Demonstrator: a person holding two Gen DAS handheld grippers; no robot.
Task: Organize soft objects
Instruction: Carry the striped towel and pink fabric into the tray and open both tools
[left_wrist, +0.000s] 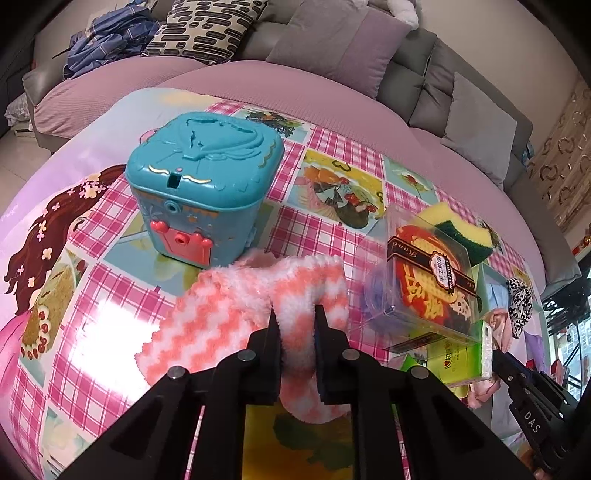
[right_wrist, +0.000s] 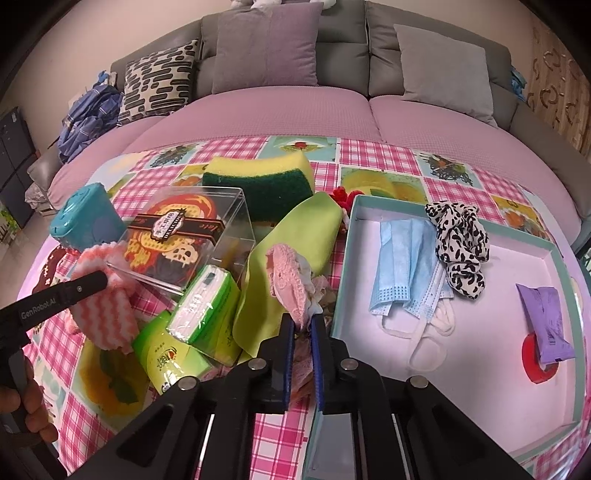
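While the left tool (left_wrist: 294, 314) is pinching the striped sock (left_wrist: 236, 306), the right tool (right_wrist: 303, 321) is gripping a pink cloth (right_wrist: 286, 280) left of the box (right_wrist: 369, 210).

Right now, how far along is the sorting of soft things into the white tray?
Done: blue face masks and a spotted scrunchie lie in the tray. In hand: the left gripper pinches the zigzag cloth; the right gripper pinches a pink knit piece. Left: the sponge and green cloth.
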